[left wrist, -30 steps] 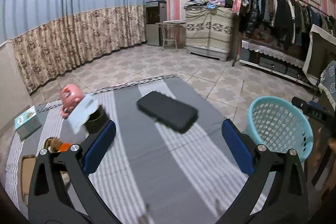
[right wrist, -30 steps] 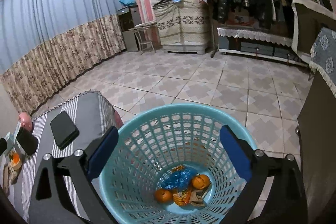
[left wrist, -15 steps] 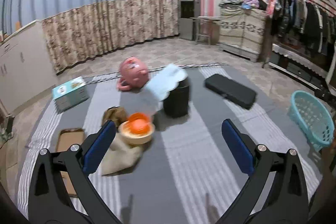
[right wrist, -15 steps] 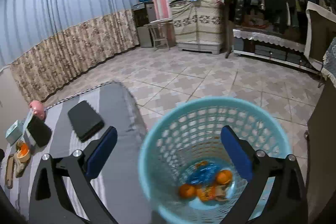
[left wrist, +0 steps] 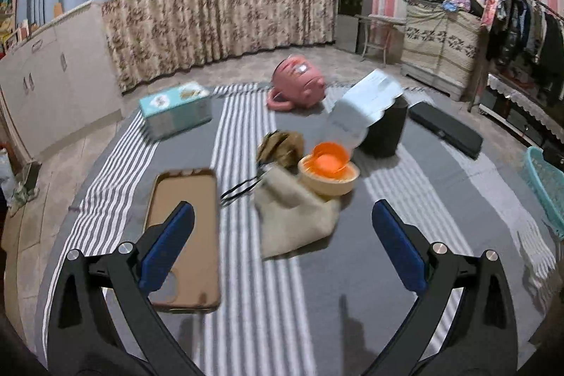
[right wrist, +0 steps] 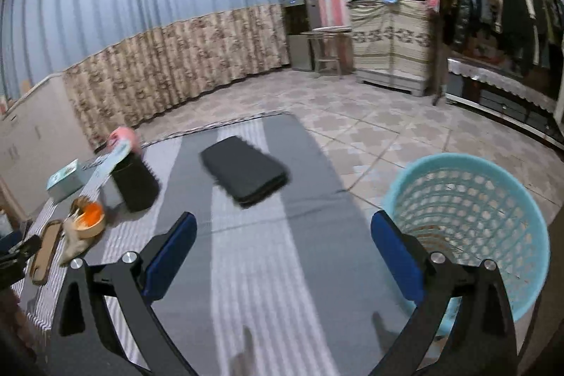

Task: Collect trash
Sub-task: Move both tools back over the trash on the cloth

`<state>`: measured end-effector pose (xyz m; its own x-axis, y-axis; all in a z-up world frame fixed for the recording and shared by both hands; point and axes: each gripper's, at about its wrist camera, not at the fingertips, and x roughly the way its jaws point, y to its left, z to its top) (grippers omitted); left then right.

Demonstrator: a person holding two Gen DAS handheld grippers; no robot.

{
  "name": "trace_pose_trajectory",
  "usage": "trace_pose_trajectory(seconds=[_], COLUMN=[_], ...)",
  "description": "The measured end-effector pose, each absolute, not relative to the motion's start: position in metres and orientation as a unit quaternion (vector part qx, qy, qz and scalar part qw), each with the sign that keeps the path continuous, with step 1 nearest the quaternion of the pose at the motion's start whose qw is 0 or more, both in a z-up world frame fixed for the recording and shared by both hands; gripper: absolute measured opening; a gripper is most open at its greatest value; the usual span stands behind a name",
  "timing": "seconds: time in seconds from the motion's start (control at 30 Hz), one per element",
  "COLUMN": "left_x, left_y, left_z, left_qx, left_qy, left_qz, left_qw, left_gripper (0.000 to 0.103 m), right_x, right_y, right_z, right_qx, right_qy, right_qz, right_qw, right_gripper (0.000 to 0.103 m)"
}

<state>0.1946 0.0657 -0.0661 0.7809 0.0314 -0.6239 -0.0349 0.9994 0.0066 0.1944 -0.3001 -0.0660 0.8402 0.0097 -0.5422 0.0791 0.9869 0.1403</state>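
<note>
On the grey striped table, an orange peel cup (left wrist: 328, 170) rests on a crumpled beige cloth (left wrist: 296, 217), next to a brown crumpled scrap (left wrist: 282, 147). My left gripper (left wrist: 282, 247) is open and empty, hovering just in front of them. The cup also shows in the right wrist view (right wrist: 89, 217) at far left. My right gripper (right wrist: 283, 252) is open and empty above the table's right part. The teal trash basket (right wrist: 472, 224) stands on the floor right of it, and its rim shows in the left wrist view (left wrist: 544, 185).
A tan phone case (left wrist: 185, 231) lies at near left. A black cup with a white paper (left wrist: 382, 129), a pink piggy bank (left wrist: 299, 87), a teal box (left wrist: 176, 115) and a flat black case (right wrist: 245, 175) lie on the table. Clothes rack at right.
My left gripper has swung left, from the black case to the orange cup and cloth. My right gripper has drawn back from over the basket to above the table.
</note>
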Motion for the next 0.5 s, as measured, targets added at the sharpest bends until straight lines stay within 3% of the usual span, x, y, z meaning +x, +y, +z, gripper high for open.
trace_pose_trajectory(seconds=[0.3, 0.5], left_x=[0.216, 0.243], left_y=[0.084, 0.066], left_z=[-0.087, -0.1], left_qx=[-0.038, -0.037], left_qy=[0.373, 0.414], left_qz=[0.01, -0.029], left_qw=[0.927, 0.909], left_gripper=[0.097, 0.081], right_x=[0.205, 0.207], right_y=[-0.258, -0.261], right_z=[-0.078, -0.083], right_qx=[0.031, 0.012], right_qy=[0.307, 0.316], right_qz=[0.005, 0.0], right_qw=[0.951, 0.949], right_gripper=[0.097, 0.097])
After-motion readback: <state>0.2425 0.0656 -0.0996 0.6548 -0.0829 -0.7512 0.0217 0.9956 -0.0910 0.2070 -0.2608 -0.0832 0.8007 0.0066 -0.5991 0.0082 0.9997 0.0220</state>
